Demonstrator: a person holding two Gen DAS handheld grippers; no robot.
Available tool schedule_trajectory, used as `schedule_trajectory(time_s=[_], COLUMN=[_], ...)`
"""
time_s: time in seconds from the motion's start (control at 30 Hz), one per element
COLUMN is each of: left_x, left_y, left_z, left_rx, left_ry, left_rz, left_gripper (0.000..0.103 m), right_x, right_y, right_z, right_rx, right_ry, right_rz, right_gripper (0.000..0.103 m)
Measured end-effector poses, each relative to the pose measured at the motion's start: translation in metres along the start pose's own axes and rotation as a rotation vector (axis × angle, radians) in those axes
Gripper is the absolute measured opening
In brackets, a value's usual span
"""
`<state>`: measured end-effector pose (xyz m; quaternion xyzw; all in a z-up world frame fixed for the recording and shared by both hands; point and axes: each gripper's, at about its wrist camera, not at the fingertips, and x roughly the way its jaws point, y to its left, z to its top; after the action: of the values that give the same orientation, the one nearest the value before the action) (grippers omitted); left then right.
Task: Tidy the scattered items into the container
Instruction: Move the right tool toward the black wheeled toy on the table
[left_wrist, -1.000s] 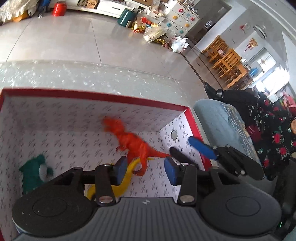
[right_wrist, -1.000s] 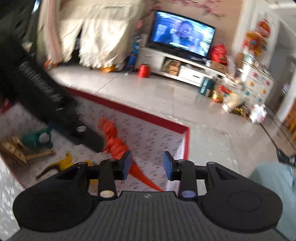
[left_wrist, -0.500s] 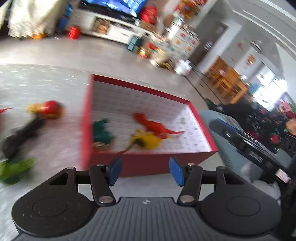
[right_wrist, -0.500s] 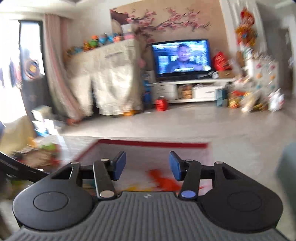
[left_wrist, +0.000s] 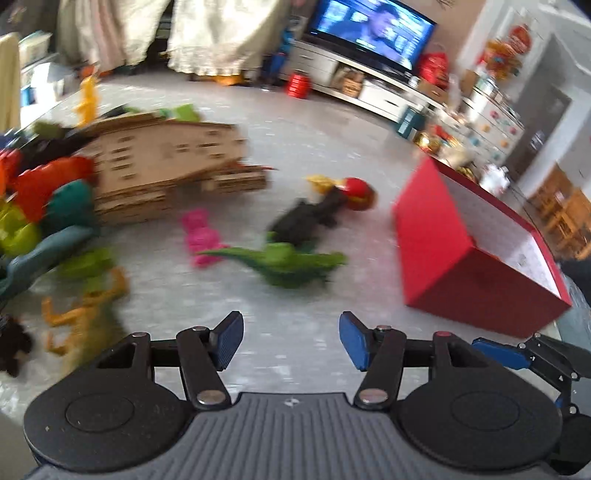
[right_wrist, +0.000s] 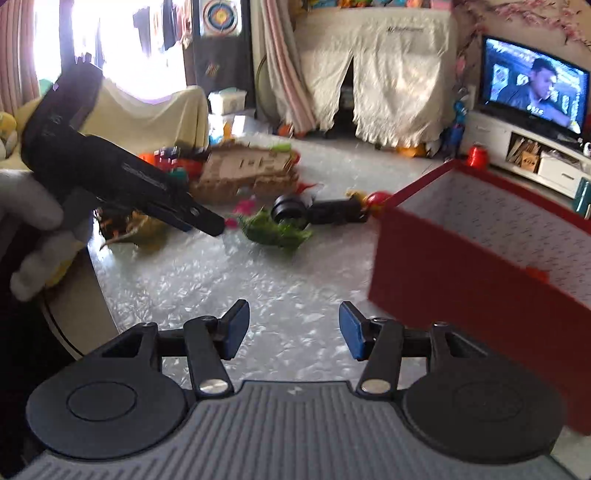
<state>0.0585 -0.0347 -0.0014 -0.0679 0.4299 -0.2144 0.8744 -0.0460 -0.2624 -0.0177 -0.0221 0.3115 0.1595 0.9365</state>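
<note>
The red box (left_wrist: 436, 251) stands on the right of the pearly tabletop, and an orange toy (right_wrist: 537, 273) shows inside it. Scattered to its left lie a green dinosaur (left_wrist: 288, 262), a black toy (left_wrist: 306, 221), a red and yellow toy (left_wrist: 356, 192) and a pink toy (left_wrist: 201, 236). My left gripper (left_wrist: 291, 339) hangs open over bare tabletop, short of the green dinosaur. My right gripper (right_wrist: 293, 328) is open too, with nothing between its fingers, beside the box's near wall (right_wrist: 461, 273). The green dinosaur (right_wrist: 273, 230) lies ahead of it.
A wooden model (left_wrist: 162, 166) sits behind the toys. More toys are heaped at the far left (left_wrist: 37, 195), and a yellow-green dinosaur (left_wrist: 85, 317) lies near the left edge. A white-gloved hand (right_wrist: 33, 229) holds the left gripper. Living-room floor and a TV lie beyond.
Both views have swung left, away from the inside of the box and onto the scattered toys. The box now sits at the right. Both pairs of jaws stand wider apart.
</note>
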Motion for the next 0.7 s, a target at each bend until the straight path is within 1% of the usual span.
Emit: schedule_trajectory(time_s=[0.07,0.13,0.3,0.4,0.47,0.53,0.6,0.7], left_x=[-0.003,-0.002,0.007,0.022,0.027,0.031,0.031,0.033], left_y=[0.017,0.024,0.037,0.048,0.053,0.056,0.050,0.039], left_z=[0.002,0.007,0.022,0.031,0.034,0.039,0.047,0.057], left_rx=[-0.056,-0.102,-0.216,-0.298,-0.322,-0.323,-0.286,-0.225], left_ry=[-0.006,-0.010,-0.029,-0.005,0.001,-0.006,-0.023,-0.051], left_rz=[-0.004,-0.027,-0.104,-0.130,-0.130,-0.121,-0.116,-0.103], left_gripper=[0.060,0.060,0.060,0.060,0.060,0.060,0.060,0.060], right_x=[0.012,0.028,0.073,0.093,0.100,0.101,0.098,0.103], right_y=[0.007,0.009,0.024,0.030,0.031,0.028,0.018,0.000], right_z=[0.004,0.013,0.028,0.039,0.046,0.053,0.060,0.071], right_rx=[0.002,-0.020,-0.147,-0.208,-0.229,-0.207,-0.120,0.037], right_ry=[0.005,0.008,0.011,-0.002,-0.011,-0.029,-0.049,-0.058], right_rz=[0.009,0.010,-0.017,-0.038,-0.054,-0.051,-0.036,-0.049], right_gripper=[0.052,0.052,0.052,0.052,0.052,0.052,0.053,0.052])
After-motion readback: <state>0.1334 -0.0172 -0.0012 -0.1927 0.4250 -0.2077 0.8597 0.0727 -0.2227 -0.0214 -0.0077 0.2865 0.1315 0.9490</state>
